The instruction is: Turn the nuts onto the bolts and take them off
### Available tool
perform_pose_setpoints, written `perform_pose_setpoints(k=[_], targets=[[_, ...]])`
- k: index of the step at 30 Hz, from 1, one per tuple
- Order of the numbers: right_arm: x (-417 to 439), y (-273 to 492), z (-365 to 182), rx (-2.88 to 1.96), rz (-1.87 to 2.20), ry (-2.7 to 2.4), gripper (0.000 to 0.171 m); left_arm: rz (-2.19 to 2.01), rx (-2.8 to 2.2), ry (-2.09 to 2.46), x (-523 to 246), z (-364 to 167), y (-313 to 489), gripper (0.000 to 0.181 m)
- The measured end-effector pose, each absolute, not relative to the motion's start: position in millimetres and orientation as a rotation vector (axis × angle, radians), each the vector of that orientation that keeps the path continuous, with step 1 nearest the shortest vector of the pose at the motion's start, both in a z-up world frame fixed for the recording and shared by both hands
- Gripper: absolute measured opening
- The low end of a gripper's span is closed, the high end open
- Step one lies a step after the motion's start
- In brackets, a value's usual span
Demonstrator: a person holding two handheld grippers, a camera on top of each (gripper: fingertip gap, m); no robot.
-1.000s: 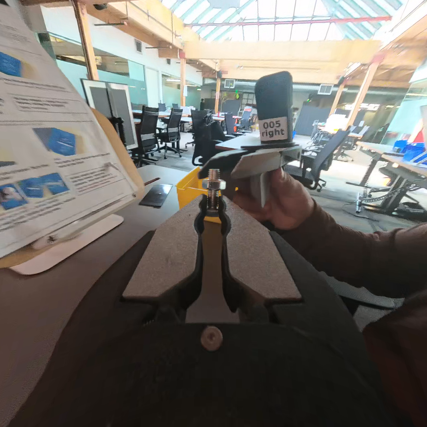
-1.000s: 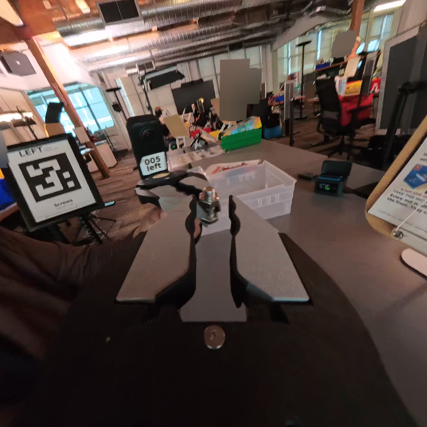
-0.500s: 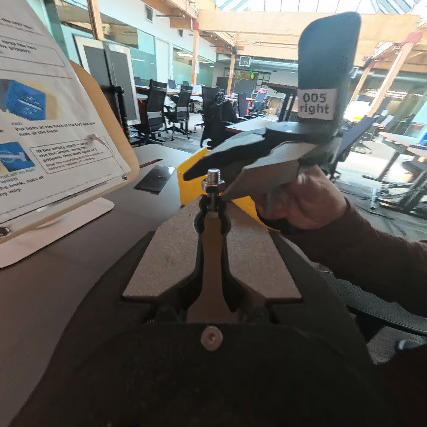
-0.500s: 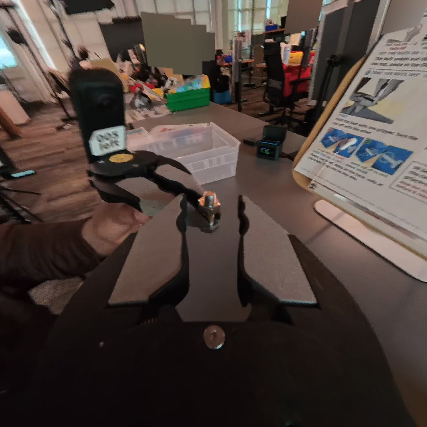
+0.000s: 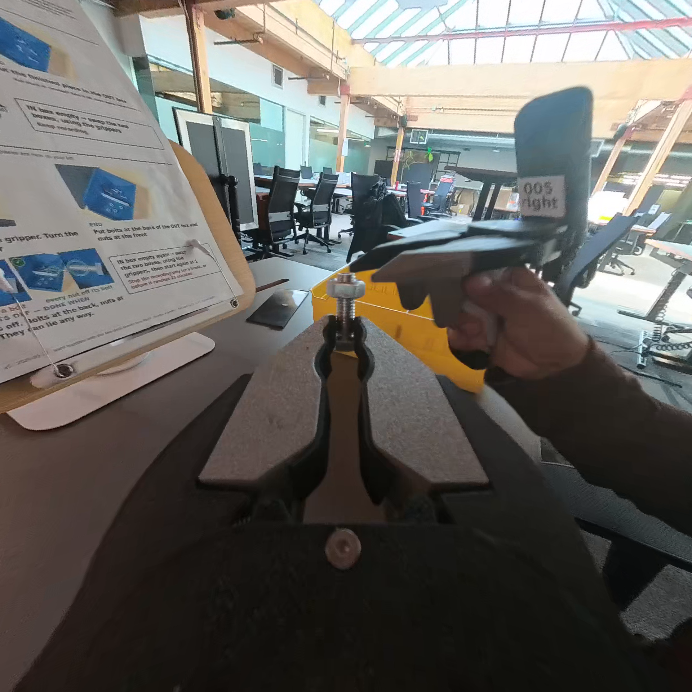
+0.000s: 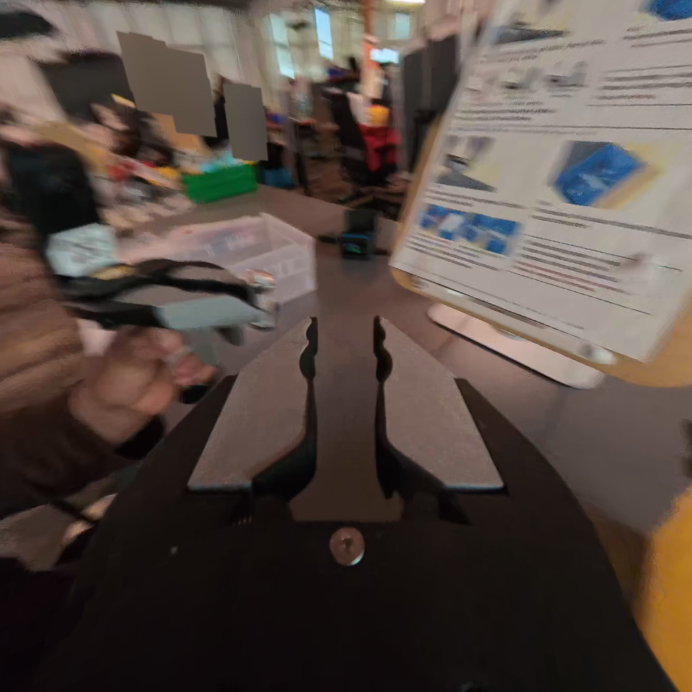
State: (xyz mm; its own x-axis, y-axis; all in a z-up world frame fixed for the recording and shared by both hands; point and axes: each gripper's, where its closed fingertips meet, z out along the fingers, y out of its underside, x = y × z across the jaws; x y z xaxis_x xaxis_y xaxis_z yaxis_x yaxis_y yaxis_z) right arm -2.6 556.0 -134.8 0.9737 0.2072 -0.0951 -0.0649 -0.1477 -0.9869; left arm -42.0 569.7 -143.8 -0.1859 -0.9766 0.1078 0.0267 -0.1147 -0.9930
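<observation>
Bolt [image 5: 345,318] upright before bin [image 5: 397,329], nut [image 5: 345,288] on it, instruction board [image 5: 93,209] left.

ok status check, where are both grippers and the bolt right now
Left gripper shut on bolt, upright, nut near its top. Right gripper open, empty, beside the nut, not on it. Nothing in the way.

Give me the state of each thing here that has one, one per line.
Left gripper: shut on the bolt.
Bolt: upright, thread end up.
Nut: threaded near the bolt's top.
Right gripper: open, empty.
Yellow bin: open-topped, contents hidden.
Clear bin: open-topped.
</observation>
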Motion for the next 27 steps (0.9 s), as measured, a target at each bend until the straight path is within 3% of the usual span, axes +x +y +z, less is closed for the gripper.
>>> perform_pose_setpoints(k=[3, 8, 9, 14, 15, 16, 18, 22, 27], targets=[[-57.1, 570.5, -119.2, -1.647, 0.432, -0.258, 0.037, -1.477, -1.147, 1.272, -39.4, -143.9, 558.9, 0.008], [13.1, 555.8, -149.8, -1.732, 0.199, -0.065, 0.023, -1.478, -1.147, 1.253, -44.7, -142.5, 566.8, 0.007], [3.6, 553.8, -142.2, -1.697, 0.286, -0.079, 0.036, -1.465, -1.148, 1.257, -44.1, -144.0, 567.5, 0.007], [-46.3, 579.5, -130.3, -1.680, 0.327, -0.227, 0.038, -1.454, -1.141, 1.277, -41.0, -144.9, 558.6, 0.008], [-34.2, 575.7, -134.5, -1.683, 0.342, -0.185, 0.052, -1.438, -1.145, 1.278, -41.6, -145.5, 561.5, 0.008], [-12.8, 568.4, -144.7, -1.725, 0.322, -0.118, 0.017, -1.448, -1.140, 1.268, -43.5, -144.5, 564.2, 0.007], [28.0, 552.9, -149.4, -1.711, 0.201, -0.014, 0.023, -1.462, -1.140, 1.251, -46.8, -143.3, 568.7, 0.007], [-29.8, 554.5, -141.8, -1.683, 0.318, -0.187, 0.043, -1.442, -1.146, 1.275, -42.3, -149.5, 565.0, 0.007], [-60.0, 565.3, -133.3, -1.626, 0.408, -0.247, 0.029, -1.427, -1.135, 1.307, -41.5, -154.2, 559.0, 0.008]])
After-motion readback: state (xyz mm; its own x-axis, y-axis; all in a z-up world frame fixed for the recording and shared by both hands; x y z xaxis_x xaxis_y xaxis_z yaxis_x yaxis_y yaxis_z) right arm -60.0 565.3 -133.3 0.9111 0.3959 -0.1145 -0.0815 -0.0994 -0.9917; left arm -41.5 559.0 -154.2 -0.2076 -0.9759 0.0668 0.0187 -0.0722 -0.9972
